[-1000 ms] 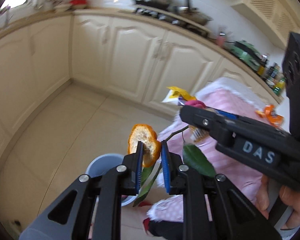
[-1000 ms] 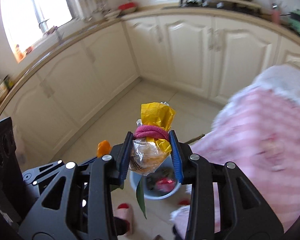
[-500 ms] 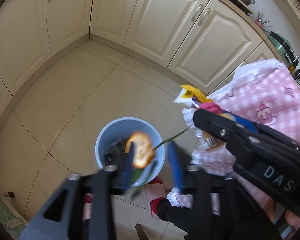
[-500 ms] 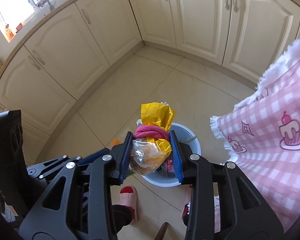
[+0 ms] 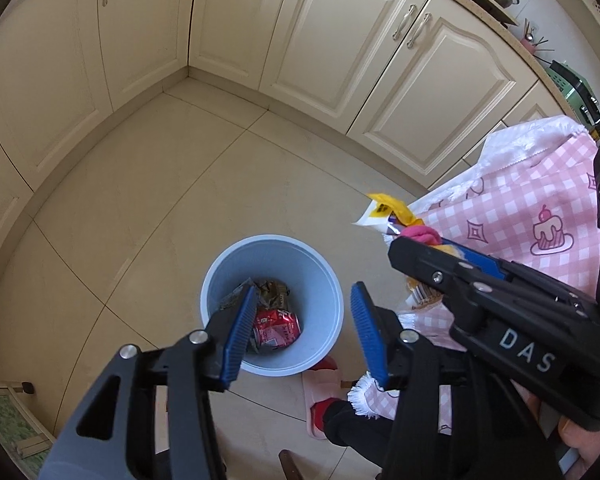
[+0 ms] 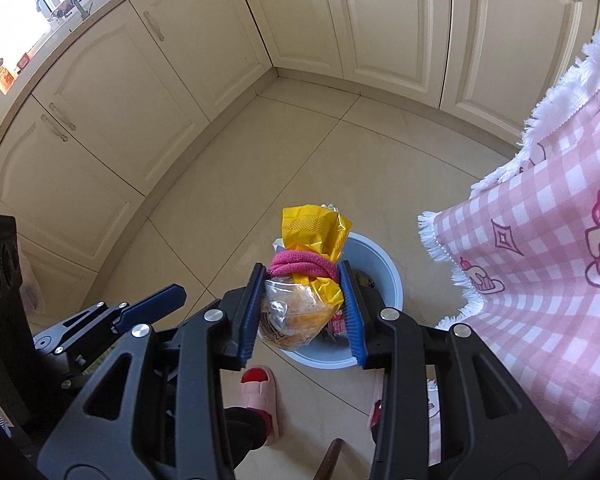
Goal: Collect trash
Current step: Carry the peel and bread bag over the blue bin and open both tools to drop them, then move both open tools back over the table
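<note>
The left gripper [image 5: 302,326] hangs above a pale blue bin [image 5: 328,280] on the tiled floor [image 5: 140,184], its jaws opening with nothing between them. Through the gap the bin's contents show: a crushed red can [image 5: 276,326] and some dark crumpled wrappers [image 5: 270,296] lying at the bottom.

The right gripper [image 6: 302,308] has its jaws closed on a snack bag [image 6: 296,316], clear at the bottom and yellow at the top, with a pink band [image 6: 302,264] wound around its neck. In the right wrist view the bag sits over the near left part of the bin [image 6: 394,284] and hides much of its opening. In the left wrist view the right gripper [image 5: 404,252] is to the right of the bin, with the bag's yellow top [image 5: 384,210] jutting out past its tip.

A pink checked cloth [image 6: 540,280] with a white fringe and cupcake prints hangs down at the right, its lowest fringe close beside the bin's right rim. The person's feet in pink slippers [image 6: 260,388] stand on the floor just near of the bin. Cream cabinet doors [image 5: 340,40] with metal handles wrap around the far side and the left of the room, well apart from the bin. Far up on the left a worktop [image 6: 80,20] carries a tap by a bright window.
</note>
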`<action>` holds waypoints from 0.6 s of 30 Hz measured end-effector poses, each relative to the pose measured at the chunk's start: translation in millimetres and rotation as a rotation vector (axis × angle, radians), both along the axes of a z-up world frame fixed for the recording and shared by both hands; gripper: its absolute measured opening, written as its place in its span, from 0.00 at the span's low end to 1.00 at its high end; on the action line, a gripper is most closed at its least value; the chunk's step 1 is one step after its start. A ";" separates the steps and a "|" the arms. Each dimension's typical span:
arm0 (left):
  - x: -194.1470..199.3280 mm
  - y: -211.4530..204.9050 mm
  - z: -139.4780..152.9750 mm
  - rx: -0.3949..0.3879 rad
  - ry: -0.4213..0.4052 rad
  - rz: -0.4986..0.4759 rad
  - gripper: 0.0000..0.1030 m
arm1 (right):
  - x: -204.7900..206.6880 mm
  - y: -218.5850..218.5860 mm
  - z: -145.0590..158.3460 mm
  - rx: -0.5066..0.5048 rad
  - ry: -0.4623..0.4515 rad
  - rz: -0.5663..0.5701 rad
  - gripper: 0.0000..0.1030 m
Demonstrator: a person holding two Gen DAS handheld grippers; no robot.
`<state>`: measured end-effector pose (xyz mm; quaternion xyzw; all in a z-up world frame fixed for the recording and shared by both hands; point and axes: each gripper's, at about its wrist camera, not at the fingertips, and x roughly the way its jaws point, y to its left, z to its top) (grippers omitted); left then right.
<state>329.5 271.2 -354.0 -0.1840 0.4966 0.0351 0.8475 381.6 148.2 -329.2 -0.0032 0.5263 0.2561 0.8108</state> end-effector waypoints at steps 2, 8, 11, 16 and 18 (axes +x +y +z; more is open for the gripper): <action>-0.1 0.7 -0.3 0.004 0.002 0.005 0.47 | -0.1 2.2 -0.1 0.000 0.002 0.001 0.35; -2.5 4.9 1.8 0.006 -0.002 0.021 0.47 | 2.2 3.8 0.3 0.010 -0.002 -0.007 0.36; -3.6 6.7 5.7 0.006 -0.010 0.026 0.47 | 3.9 3.0 0.7 0.016 -0.002 -0.014 0.37; -5.9 8.4 13.9 0.011 -0.025 0.027 0.47 | 3.9 2.5 5.3 0.024 -0.010 -0.016 0.48; -7.1 8.3 17.7 0.014 -0.031 0.027 0.47 | 3.1 1.4 9.8 0.026 -0.024 -0.021 0.51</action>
